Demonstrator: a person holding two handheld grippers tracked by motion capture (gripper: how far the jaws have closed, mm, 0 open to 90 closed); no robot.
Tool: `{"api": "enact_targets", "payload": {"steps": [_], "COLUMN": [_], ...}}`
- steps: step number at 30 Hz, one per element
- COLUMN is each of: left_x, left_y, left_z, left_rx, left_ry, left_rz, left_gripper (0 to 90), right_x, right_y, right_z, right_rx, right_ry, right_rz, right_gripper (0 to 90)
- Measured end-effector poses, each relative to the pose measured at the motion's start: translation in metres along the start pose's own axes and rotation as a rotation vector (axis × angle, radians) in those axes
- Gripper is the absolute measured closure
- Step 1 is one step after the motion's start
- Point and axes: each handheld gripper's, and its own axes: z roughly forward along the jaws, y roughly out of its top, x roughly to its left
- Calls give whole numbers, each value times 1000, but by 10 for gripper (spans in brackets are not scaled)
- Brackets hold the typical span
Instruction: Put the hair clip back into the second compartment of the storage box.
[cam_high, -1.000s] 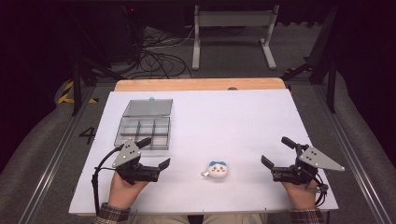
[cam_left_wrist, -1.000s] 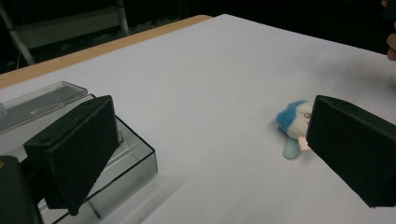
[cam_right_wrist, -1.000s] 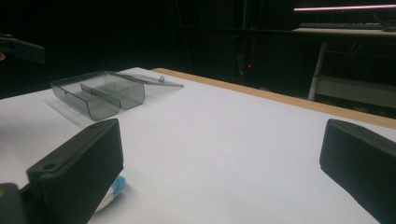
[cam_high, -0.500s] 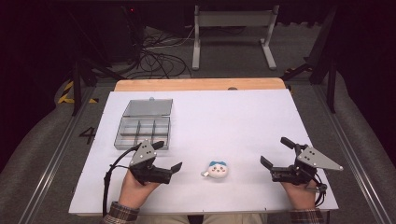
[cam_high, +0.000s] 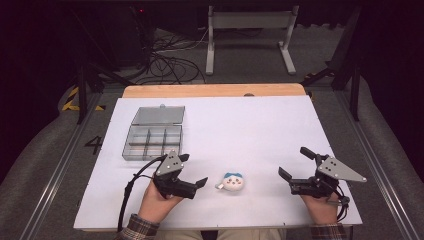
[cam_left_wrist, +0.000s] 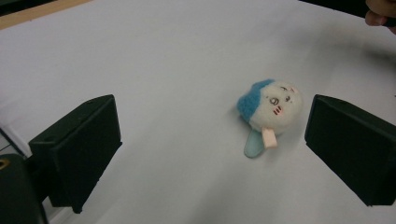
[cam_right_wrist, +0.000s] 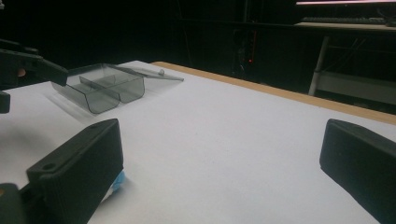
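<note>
A small round plush toy (cam_high: 232, 181) with a white face and blue top lies on the white table (cam_high: 240, 125) near the front edge. In the left gripper view the plush toy (cam_left_wrist: 271, 109) rests just inside the right jaw, not touched. My left gripper (cam_high: 194, 170) is open a short way left of the toy, jaws pointing at it; between the open jaws of the left gripper (cam_left_wrist: 212, 128) is bare table. At the front right, my right gripper (cam_high: 294, 161) is open and holds nothing. The right gripper (cam_right_wrist: 224, 154) looks across the table, and a blue edge of the toy (cam_right_wrist: 119, 179) peeks from behind its left jaw.
A clear grey compartment box (cam_high: 152, 141) with its lid folded back sits at the left, just behind my left hand; the same box (cam_right_wrist: 105, 91) appears far off in the right gripper view. A wooden strip (cam_high: 215, 90) marks the table's far edge.
My left gripper has moved right and turned toward the plush toy, ending close beside it. The right gripper and the toy have stayed where they were.
</note>
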Motion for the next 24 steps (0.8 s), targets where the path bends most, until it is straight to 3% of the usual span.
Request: {"api": "enact_targets", "payload": {"steps": [14,24], "left_x": [-13,-21], "left_y": [9,13], "left_z": [28,47], "left_rx": [56,103], "left_ry": [-39,-69], "left_rz": [7,-19], "left_gripper": [59,76], "right_x": [0,0], "right_y": [0,-1], "right_z": [0,2], "right_rx": [10,22], "right_ry": [-4,-3], "right_rz": [-3,-4], "right_gripper": [3,3]}}
